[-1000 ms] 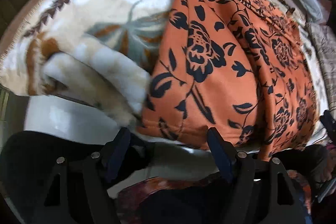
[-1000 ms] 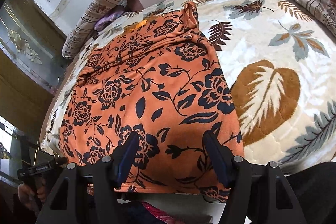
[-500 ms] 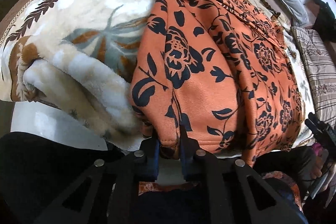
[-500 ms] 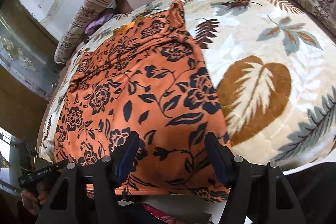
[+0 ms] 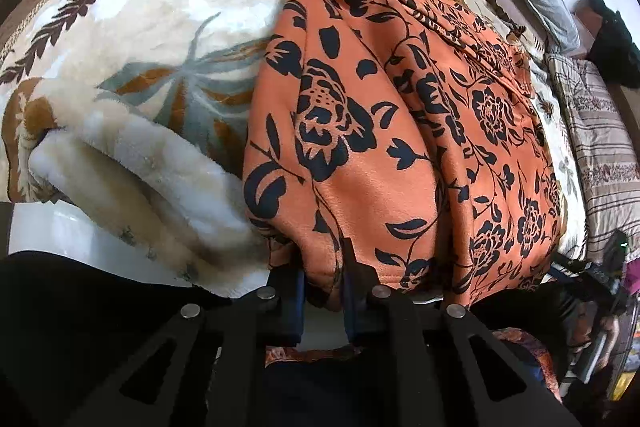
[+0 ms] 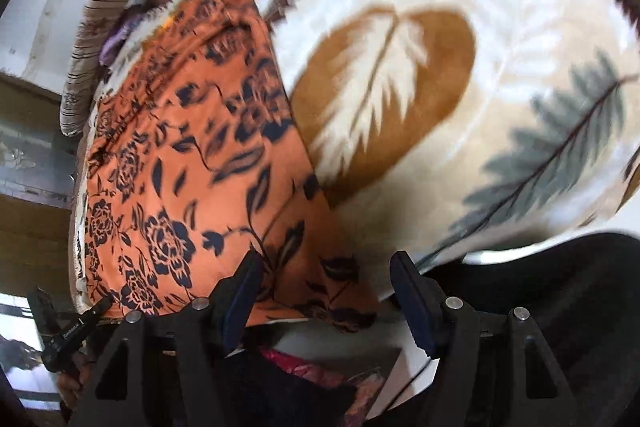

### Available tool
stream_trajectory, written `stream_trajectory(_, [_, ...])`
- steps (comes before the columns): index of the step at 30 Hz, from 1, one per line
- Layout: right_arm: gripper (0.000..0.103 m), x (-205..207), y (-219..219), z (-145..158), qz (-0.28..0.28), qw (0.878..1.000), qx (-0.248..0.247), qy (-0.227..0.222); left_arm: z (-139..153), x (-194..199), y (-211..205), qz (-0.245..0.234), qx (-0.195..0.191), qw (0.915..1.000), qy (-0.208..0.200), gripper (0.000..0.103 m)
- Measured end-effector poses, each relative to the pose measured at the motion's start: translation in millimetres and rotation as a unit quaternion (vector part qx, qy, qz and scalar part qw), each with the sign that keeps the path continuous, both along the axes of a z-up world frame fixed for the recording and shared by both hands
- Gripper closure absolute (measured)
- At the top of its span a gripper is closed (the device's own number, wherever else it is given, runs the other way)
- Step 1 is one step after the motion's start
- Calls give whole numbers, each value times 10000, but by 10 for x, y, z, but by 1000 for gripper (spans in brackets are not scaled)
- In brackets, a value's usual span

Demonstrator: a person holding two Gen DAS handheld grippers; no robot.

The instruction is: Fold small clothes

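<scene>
On my left, the left gripper (image 5: 323,279) is clenched on the near hem of the orange floral garment (image 5: 384,131), pinching a bunched bit of its left corner. The garment lies spread lengthwise on the bed, over a cream leaf-print blanket (image 5: 160,39) whose fluffy edge is turned back just beside my grasp. The cloth looks soft, light and limp, with a slightly brushed face, so I expect it to sag and drag from wherever I hold it; corners and hem are the sensible places to take it.

To the right, the right gripper (image 6: 324,291) is released, its jaws wide apart either side of the garment's other near corner, which hangs over the bed edge. That view is blurred. I judge this corner needs grasping before I can lift the hem evenly.
</scene>
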State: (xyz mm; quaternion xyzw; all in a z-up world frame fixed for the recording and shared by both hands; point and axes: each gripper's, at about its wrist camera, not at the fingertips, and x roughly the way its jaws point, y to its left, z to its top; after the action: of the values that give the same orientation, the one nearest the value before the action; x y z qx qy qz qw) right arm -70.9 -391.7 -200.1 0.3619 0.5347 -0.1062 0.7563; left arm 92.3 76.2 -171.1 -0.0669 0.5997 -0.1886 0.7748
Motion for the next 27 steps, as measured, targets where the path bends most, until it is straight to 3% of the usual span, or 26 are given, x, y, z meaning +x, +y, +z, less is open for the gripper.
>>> stream_trajectory(2, [34, 58, 79, -142, 67, 9998, -50, 168, 8, -6, 14, -17, -8, 10000, -14, 88])
stream_trajectory(5, [37, 56, 122, -173, 83, 9999, -86, 64, 13, -11, 20, 1, -53, 10000, -13, 89])
stream_trajectory(6, [46, 46, 130, -152, 155, 9998, -100, 40, 21, -11, 32, 2, -77, 10000, -7, 89])
stream_trajectory(8, [87, 29, 175, -85, 432, 9988, -167, 139, 69, -31, 95, -27, -107, 9999, -6, 90])
stream_trajectory(9, [97, 24, 205, -33, 570, 9980, -221, 177, 106, -27, 92, -42, -130, 9999, -21, 90])
stream_trajectory(12, [97, 8, 300, 191, 881, 9955, -332, 95, 287, -39, 151, -154, -238, 9994, -185, 90])
stream_trajectory(18, [97, 42, 334, 675, 1024, 9902, 192, -926, 607, -22, 263, -249, -501, 9971, -517, 90])
stream_trajectory(24, [97, 50, 354, 455, 1007, 9929, 163, -607, 253, 33, 227, -263, -208, 9994, -16, 89])
stream_trajectory(27, [97, 7, 297, 459, 941, 9930, 236, -667, 195, 56, 219, -237, -196, 9995, 15, 89])
